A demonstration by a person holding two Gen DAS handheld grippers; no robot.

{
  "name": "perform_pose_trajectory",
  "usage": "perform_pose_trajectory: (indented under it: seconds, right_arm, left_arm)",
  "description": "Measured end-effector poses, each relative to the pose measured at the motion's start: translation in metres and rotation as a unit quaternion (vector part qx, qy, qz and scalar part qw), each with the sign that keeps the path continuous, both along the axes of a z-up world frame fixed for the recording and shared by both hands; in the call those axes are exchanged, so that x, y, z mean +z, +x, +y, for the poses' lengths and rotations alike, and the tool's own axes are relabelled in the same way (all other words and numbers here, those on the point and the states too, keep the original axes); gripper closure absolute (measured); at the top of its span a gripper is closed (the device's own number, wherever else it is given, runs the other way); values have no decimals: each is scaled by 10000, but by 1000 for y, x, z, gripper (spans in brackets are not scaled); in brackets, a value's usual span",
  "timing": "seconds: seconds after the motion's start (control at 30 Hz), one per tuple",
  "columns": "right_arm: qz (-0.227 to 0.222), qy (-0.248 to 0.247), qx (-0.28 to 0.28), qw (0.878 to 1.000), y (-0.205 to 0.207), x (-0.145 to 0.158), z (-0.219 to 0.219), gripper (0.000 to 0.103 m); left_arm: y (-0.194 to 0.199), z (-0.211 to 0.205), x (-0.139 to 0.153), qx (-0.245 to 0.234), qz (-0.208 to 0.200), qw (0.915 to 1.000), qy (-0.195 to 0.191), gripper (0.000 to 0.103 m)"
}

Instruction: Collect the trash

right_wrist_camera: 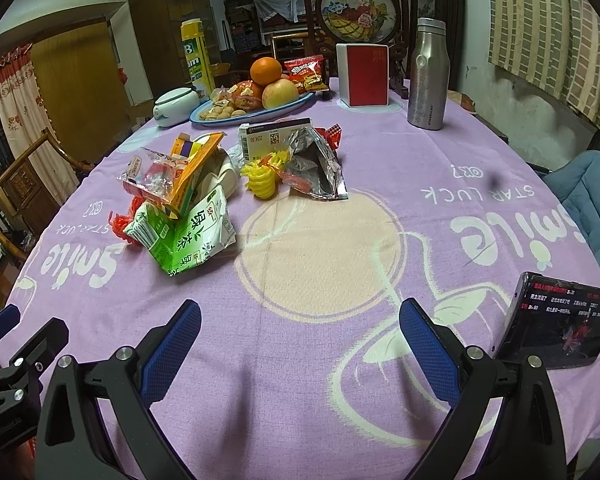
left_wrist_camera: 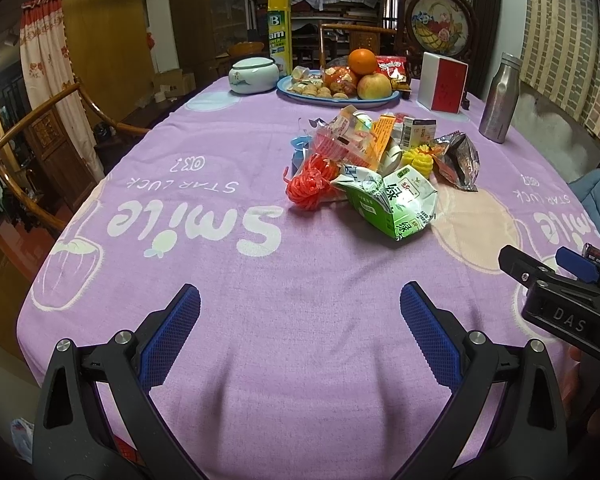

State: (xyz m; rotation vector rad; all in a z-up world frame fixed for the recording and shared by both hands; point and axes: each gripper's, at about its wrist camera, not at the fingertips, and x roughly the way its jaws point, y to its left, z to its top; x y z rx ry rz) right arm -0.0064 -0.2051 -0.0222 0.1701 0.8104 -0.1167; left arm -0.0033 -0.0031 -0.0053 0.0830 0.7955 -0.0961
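Here the left hand-held gripper (left_wrist_camera: 300,328) and the right hand-held gripper (right_wrist_camera: 300,340) both hover spread and empty over the purple tabletop (left_wrist_camera: 220,280). Ahead lies the trash pile, its crushed green tea carton (left_wrist_camera: 396,204) lying flat, long axis slanting toward the grippers. Beside it sit red string (left_wrist_camera: 310,184) and a foil wrapper (right_wrist_camera: 320,168). Behind stands a fruit plate (left_wrist_camera: 300,94). Only the right view shows a phone (right_wrist_camera: 560,320).

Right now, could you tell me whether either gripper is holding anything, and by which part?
Nothing is held: the left gripper and right gripper are both open above the tablecloth.
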Motion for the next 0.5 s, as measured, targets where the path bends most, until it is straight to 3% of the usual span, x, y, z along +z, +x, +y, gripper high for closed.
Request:
perform_pose_trajectory:
  seconds: [0.27,0.5]
  right_arm:
    - [-46,-139,90,9999,3,0,0,5]
    - [-10,-124,195,9997,13,-5,-7,5]
  left_arm:
    - [29,10,-6,115,301,9995,-73,7]
    - [64,-5,-13,-267,990,9925,-660,7]
